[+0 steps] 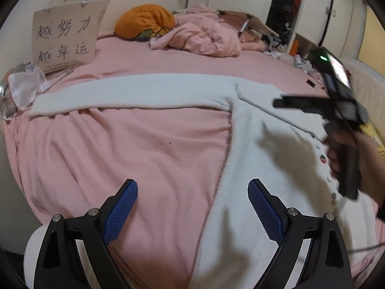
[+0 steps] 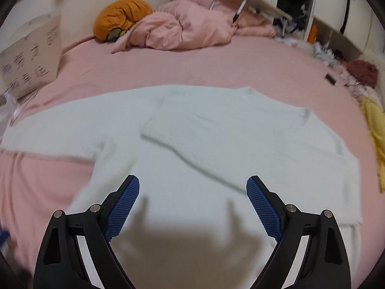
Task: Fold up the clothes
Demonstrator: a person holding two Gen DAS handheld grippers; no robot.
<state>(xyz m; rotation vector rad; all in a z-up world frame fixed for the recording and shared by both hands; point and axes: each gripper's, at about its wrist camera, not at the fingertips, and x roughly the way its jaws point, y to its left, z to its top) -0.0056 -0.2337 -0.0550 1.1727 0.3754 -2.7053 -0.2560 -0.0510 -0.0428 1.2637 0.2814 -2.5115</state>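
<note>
A white long-sleeved top (image 1: 252, 149) lies flat on the pink bed sheet (image 1: 120, 149), one sleeve (image 1: 125, 94) stretched out to the left. In the right wrist view the same top (image 2: 216, 149) has its other sleeve folded across the chest. My left gripper (image 1: 192, 207) hangs open over the top's left side edge, nothing between its blue pads. My right gripper (image 2: 192, 204) is open above the top's body, nothing in it. In the left wrist view the right gripper's body and the hand holding it (image 1: 346, 144) appear blurred at the right.
A crumpled pink blanket (image 1: 204, 36) and an orange bundle (image 1: 144, 20) lie at the bed's far end. A cardboard sign (image 1: 65, 38) stands at the far left. Yellow cloth (image 2: 375, 130) lies at the bed's right edge, clutter and cupboards beyond.
</note>
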